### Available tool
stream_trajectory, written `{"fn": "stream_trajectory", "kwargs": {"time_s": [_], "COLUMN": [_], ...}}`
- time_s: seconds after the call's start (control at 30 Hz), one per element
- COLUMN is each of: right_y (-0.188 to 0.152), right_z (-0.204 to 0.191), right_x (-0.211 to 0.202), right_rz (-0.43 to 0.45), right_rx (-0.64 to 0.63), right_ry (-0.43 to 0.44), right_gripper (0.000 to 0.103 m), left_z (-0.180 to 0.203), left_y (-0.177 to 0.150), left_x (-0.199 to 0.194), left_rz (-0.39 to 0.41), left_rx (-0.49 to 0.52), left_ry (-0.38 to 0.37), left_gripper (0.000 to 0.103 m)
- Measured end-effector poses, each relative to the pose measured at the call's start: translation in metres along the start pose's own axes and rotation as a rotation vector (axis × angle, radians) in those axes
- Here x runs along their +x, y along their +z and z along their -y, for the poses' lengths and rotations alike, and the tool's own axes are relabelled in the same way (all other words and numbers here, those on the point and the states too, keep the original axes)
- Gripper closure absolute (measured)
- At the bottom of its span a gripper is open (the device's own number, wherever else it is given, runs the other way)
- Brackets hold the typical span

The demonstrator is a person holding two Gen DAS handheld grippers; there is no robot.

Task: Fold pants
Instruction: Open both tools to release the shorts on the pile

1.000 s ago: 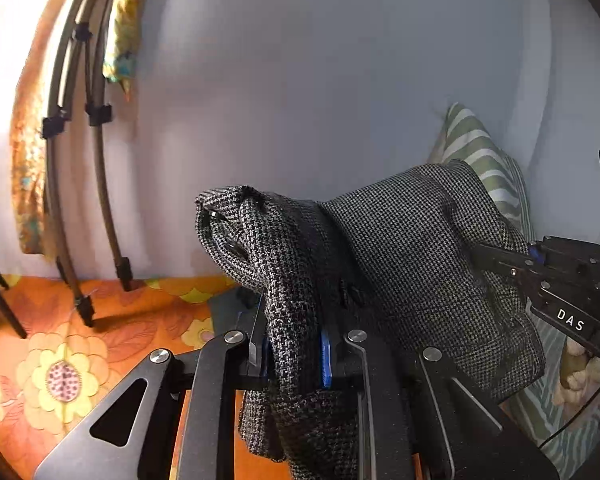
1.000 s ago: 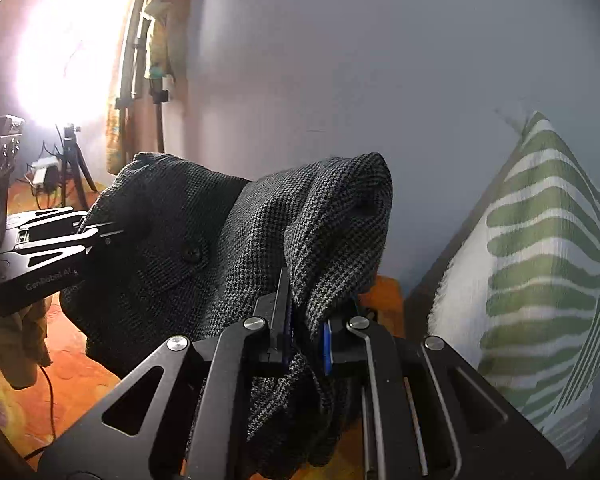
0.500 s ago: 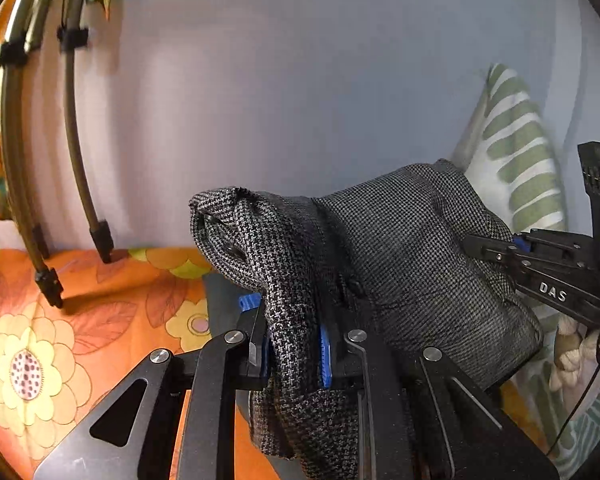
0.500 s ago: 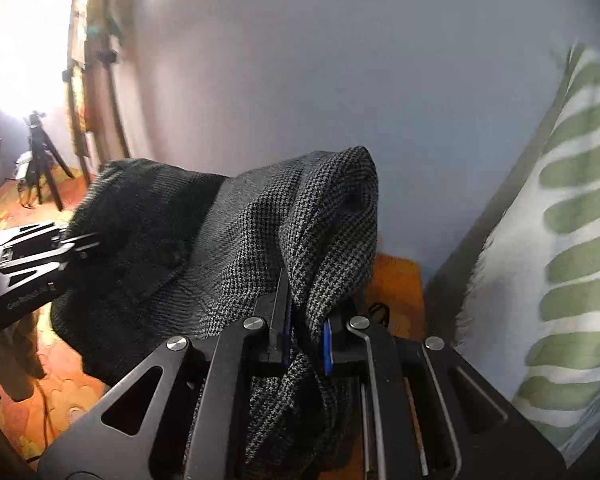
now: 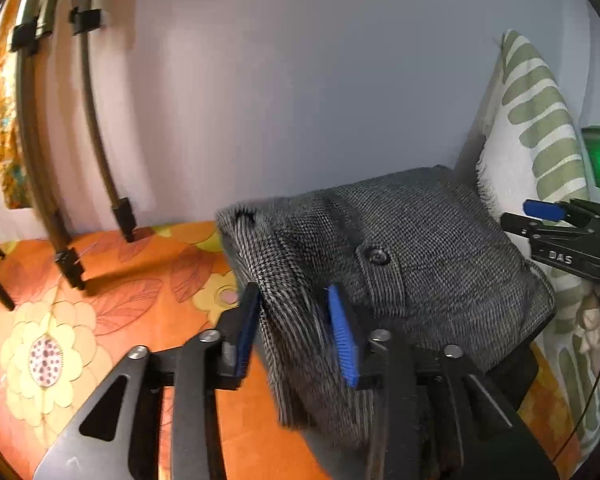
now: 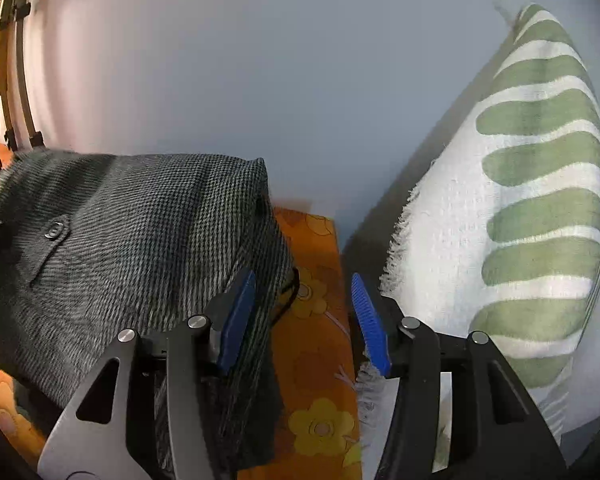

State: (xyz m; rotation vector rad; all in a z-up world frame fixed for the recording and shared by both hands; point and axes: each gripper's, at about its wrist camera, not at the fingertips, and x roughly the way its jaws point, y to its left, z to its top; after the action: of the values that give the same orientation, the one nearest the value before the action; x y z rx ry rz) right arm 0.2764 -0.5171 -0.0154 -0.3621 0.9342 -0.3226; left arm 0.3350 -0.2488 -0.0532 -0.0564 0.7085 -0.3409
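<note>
Left wrist view: left gripper point(image 5: 296, 328) low in frame, pointing down at the pants point(image 5: 400, 264), a hanging fold between the blue pads point(image 5: 342, 336).
Left jaws: opening, partly apart, gaps on both sides of the fold; no longer pinching, so apparently letting the cloth settle.
Right wrist view: right gripper point(image 6: 304, 316) above the orange flowered bedcover point(image 6: 320, 360), pants point(image 6: 140, 248) at 9 to 10 o'clock of it.
Right jaws: opening, about half apart; cloth edge against the inner face of the left-side pad point(image 6: 236, 320), bare bedcover between that edge and the other pad; nothing gripped.
Pants, place: grey houndstooth bundle heaped on the bedcover point(image 5: 100, 320), close to the pale wall, buttoned pocket flap point(image 5: 376, 258) facing up.
Pants, shape: doubled over, top layer humped rather than flat; likely just laid down as one fold, both ends released together to keep the edges matched.
Right gripper from the left view: at 3 o'clock point(image 5: 560, 236), beyond the far edge of the bundle, touching or not cannot be told.
Pillow: green-striped pillow point(image 6: 520, 220) propped upright at 2 o'clock, just beside the right jaw.
Rods: dark curved rods point(image 5: 60, 160) at 10 o'clock, well apart from the pants.
Stage, judged: one fold set down, smoothing or a further fold probably left.
</note>
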Motion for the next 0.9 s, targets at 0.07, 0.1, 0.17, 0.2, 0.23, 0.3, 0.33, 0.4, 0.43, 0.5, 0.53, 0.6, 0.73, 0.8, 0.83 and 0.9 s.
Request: {"fn": "stream_trajectory", "kwargs": {"time_s": [0.07,0.1,0.17,0.2,0.23,0.3,0.33,0.4,0.43,0.5,0.53,0.6,0.73,0.8,0.83,0.9], "right_y": [-0.005,-0.007,-0.011,-0.014,-0.016,-0.021,-0.022,-0.021,-0.023,-0.026,-0.028,-0.034,-0.042,-0.048,-0.053,-0.06], "right_z": [0.0,0.001,0.002,-0.003,-0.002,-0.002,-0.004,-0.008,-0.012,-0.016,-0.019,-0.025,-0.039,-0.047,-0.05,-0.057], "right_x": [-0.007,-0.01,-0.02,-0.025,-0.031,-0.043,-0.051,-0.063,-0.072,-0.087,-0.096,-0.113,-0.146,-0.163,-0.173,-0.19], "right_rz": [-0.007,-0.006,-0.002,0.003,0.01,0.024,0.036,0.059,0.073,0.096,0.106,0.123,0.159,0.181,0.192,0.206], "right_rx": [0.014,0.023,0.05,0.06,0.076,0.1,0.109,0.11,0.111,0.126,0.138,0.16,0.167,0.175,0.186,0.204], "right_ry": [0.005,0.011,0.021,0.028,0.027,0.043,0.052,0.054,0.056,0.074,0.091,0.12,0.143,0.149,0.157,0.169], "right_gripper": [0.051,0.051,0.051,0.051,0.051,0.051,0.051,0.051,0.051,0.051,0.05,0.05,0.05,0.049,0.049,0.049], "left_z": [-0.007,-0.011,-0.015,-0.016,-0.017,-0.018,-0.019,-0.018,-0.018,-0.018,-0.018,-0.018,-0.018,-0.018,-0.018,-0.019], "left_y": [-0.001,-0.001,-0.003,-0.004,-0.005,-0.005,-0.005,-0.006,-0.006,-0.008,-0.009,-0.01,-0.013,-0.015,-0.016,-0.019], "left_x": [-0.004,-0.008,-0.015,-0.021,-0.029,-0.044,-0.05,-0.064,-0.072,-0.087,-0.094,-0.11,-0.146,-0.161,-0.169,-0.185], "left_rz": [-0.007,-0.013,-0.012,-0.007,0.002,0.013,0.016,0.026,0.029,0.033,0.039,0.056,0.087,0.098,0.104,0.115], "left_rx": [-0.02,-0.029,-0.026,-0.017,-0.009,-0.004,-0.004,0.006,0.012,0.018,0.018,0.024,0.04,0.044,0.046,0.049], "left_ry": [0.003,0.003,0.01,0.015,0.018,0.007,0.003,-0.002,-0.009,-0.025,-0.028,-0.034,-0.053,-0.063,-0.068,-0.083], "left_gripper": [0.06,0.06,0.06,0.06,0.06,0.06,0.06,0.06,0.06,0.057,0.055,0.051,0.051,0.048,0.047,0.044]}}
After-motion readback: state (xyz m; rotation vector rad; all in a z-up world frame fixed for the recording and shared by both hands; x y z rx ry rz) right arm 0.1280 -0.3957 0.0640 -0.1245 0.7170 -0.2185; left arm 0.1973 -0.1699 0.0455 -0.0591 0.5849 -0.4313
